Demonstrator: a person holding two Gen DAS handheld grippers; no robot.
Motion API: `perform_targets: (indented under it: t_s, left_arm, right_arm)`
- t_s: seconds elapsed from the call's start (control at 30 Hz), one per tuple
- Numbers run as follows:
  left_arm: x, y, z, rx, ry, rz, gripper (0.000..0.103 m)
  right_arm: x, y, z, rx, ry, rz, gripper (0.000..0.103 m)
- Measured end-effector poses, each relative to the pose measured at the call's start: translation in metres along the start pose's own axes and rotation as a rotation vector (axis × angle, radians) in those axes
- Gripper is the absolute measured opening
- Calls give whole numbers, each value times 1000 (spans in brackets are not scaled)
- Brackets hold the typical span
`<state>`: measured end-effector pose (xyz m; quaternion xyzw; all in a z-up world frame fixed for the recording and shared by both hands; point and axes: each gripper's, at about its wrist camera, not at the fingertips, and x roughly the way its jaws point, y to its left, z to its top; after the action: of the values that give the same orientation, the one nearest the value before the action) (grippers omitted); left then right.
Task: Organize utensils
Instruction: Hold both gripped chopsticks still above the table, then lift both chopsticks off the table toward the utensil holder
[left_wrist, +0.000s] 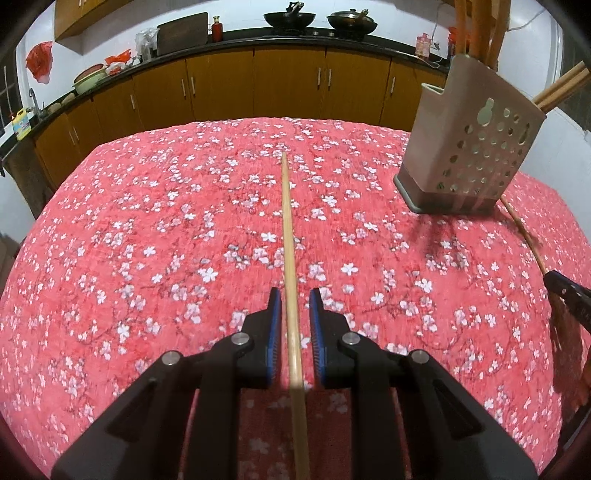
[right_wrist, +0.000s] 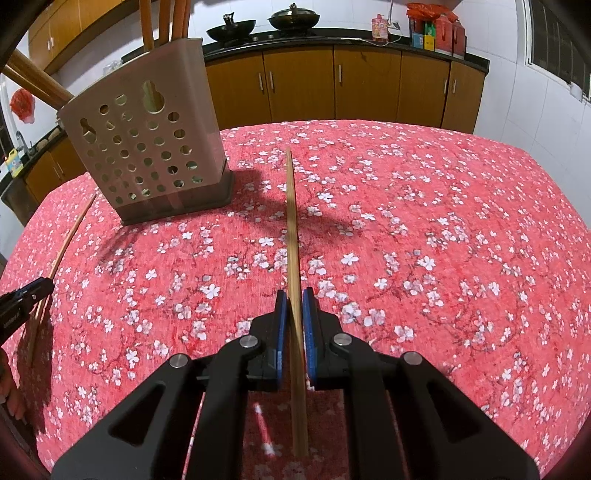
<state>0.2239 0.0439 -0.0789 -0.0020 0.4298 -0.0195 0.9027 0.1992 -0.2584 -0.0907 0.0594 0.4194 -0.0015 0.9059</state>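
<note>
A beige perforated utensil holder (left_wrist: 469, 147) (right_wrist: 147, 147) stands on the red floral tablecloth (left_wrist: 147, 221), with several orange handles and wooden chopsticks sticking out of it. My left gripper (left_wrist: 293, 295) is shut on a light wooden chopstick (left_wrist: 286, 221) that points forward over the table, to the left of the holder. My right gripper (right_wrist: 293, 295) is shut on a darker chopstick (right_wrist: 291, 221), whose tip lies just right of the holder's base. Each view catches the other gripper at its edge: the right one (left_wrist: 567, 295) and the left one (right_wrist: 26, 295), both with their sticks aimed toward the holder.
Wooden cabinets (left_wrist: 288, 85) under a dark counter run behind the table. Two woks (right_wrist: 291, 16) sit on the stove, with a cutting board (left_wrist: 183, 33) and bottles nearby. The table's far edge (right_wrist: 332, 123) lies beyond the holder.
</note>
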Motion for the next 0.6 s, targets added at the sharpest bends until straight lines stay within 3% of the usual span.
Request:
perform_targets:
  t_s: [0.2,0.37,0.6]
  left_arm:
    - [-3,0,-2,28,10,12,8]
    - [-22,-3,-4,30,8,-12,8]
    - [-70,9,9,-1,-78,-65,8]
  right_arm:
    - [-5,-3,-2,0,-5,19,8]
    - [-38,-12,1,12,-101,51,8]
    - [-84,-17,16,21,-228,57,8]
